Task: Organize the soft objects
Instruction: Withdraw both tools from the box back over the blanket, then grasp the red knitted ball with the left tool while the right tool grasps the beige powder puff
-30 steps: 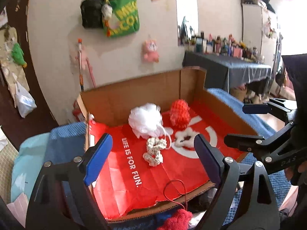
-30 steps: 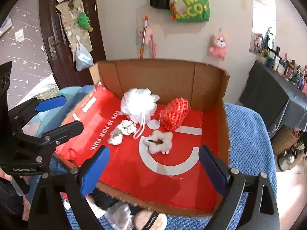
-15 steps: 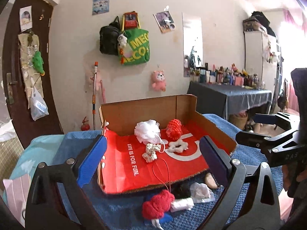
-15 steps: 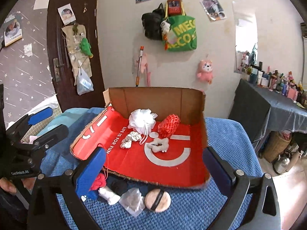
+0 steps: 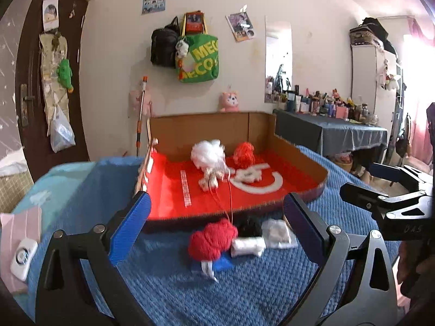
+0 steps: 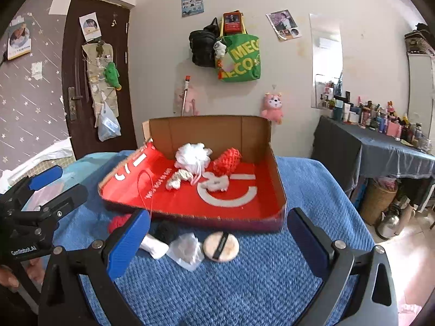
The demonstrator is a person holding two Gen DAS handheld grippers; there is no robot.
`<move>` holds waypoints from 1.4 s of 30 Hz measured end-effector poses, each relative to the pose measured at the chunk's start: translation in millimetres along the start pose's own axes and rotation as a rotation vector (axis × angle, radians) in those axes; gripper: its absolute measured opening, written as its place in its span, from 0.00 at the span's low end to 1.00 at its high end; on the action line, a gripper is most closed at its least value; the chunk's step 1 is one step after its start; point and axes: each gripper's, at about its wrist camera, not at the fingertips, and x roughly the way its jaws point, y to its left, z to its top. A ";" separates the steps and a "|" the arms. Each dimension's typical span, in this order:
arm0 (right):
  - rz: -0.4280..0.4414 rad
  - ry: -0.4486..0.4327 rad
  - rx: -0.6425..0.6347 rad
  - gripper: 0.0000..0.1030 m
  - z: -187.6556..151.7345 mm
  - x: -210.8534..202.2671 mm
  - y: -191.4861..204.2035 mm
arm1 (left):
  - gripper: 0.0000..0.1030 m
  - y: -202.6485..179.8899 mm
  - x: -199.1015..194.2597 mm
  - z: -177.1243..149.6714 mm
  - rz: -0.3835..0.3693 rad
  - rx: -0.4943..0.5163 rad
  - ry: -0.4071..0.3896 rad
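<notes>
A shallow cardboard box with a red liner (image 5: 174, 201) (image 6: 244, 206) lies on a blue blanket. In it are a white mesh puff (image 5: 208, 153) (image 6: 191, 156), a red mesh puff (image 5: 244, 154) (image 6: 227, 160), a cream knitted piece (image 6: 176, 179) and a white scrunchie (image 6: 216, 183). In front of the box lie a red fluffy ball (image 5: 212, 240) (image 6: 117, 221), a black ball (image 5: 248, 226) (image 6: 164, 231), a white roll (image 5: 248, 246) (image 6: 154, 247), a clear bag (image 6: 186, 248) and a round powder puff (image 6: 220, 246). My left gripper (image 5: 216, 231) and right gripper (image 6: 217, 240) are both open and empty, held back from the pile.
A blue blanket (image 6: 231, 290) covers the surface. A pink cloth with a white device (image 5: 23, 252) lies at the left edge. A dark table with bottles (image 6: 380, 146) stands at the right. Bags (image 6: 239, 57) hang on the wall behind.
Both grippers have pulled back and away from the box. The loose items in front of the box have come into view. Both stay open.
</notes>
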 end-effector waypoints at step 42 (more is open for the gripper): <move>-0.023 0.236 0.036 1.00 -65.7 65.5 -10.0 | 0.96 16.6 54.1 -48.9 0.014 -0.018 0.242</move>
